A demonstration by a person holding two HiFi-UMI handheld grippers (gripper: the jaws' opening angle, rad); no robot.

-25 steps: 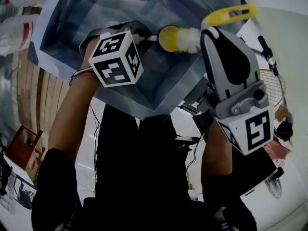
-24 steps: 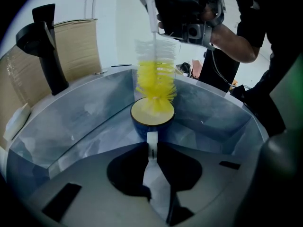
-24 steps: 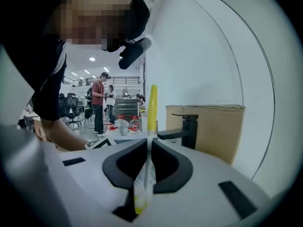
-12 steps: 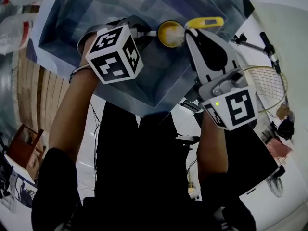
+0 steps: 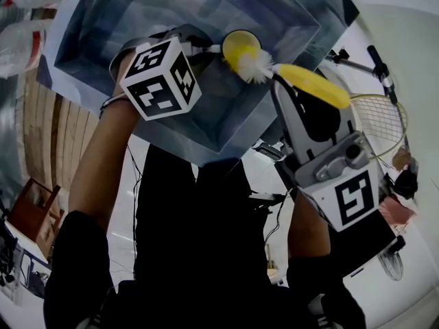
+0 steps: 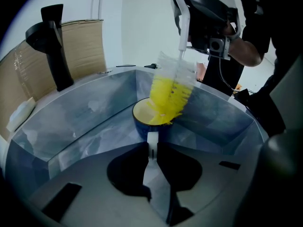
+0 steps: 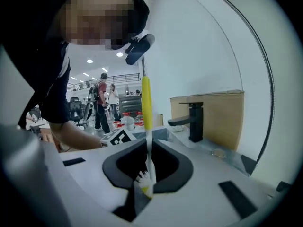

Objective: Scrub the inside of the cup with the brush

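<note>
Left gripper (image 6: 152, 145) clamps one round blue cup (image 6: 141, 123) by its white handle (image 6: 152, 136); right gripper (image 7: 147, 151) clenches one bristly yellow-and-white brush (image 6: 171, 88) by its thin stem (image 7: 147, 138).

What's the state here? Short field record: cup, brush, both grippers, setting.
cup: yellow inside, blue outside, mouth up, in the sink basin
left gripper: shut on the cup's white handle
brush: yellow bristles, tip in the cup's mouth, most of the head above the rim
right gripper: shut on the brush's white shaft
sink: blue-grey basin
faucet: black, behind the sink
</note>
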